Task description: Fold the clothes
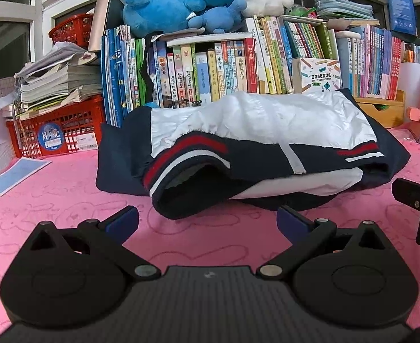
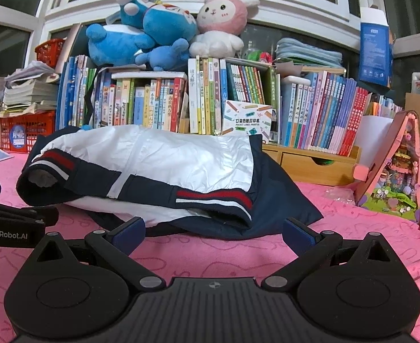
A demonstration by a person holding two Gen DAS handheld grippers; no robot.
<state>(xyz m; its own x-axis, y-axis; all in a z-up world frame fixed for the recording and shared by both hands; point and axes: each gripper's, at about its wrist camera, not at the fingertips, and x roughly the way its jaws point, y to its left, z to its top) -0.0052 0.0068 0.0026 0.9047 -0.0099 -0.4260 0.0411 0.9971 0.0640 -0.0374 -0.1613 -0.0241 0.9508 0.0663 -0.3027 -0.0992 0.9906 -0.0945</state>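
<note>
Both of my tools are spread wide, empty: left hand-held gripper (image 1: pixel 207 223) and right hand-held gripper (image 2: pixel 214 233), just short of the folded jacket (image 1: pixel 252 148) on the pink worktop (image 1: pixel 67 200).

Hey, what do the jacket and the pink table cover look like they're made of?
Jacket: likely thin synthetic shell, faint sheen, crisp crinkles; its cuff looks ribbed knit. Pink cover: probably soft, matte towelling, with a fuzzy embossed pattern.

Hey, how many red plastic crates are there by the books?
2. One red crate sits on the pink cloth left of the books, under a paper stack. A second red crate sits higher behind it by the window. Others may be hidden behind the clutter.
</note>
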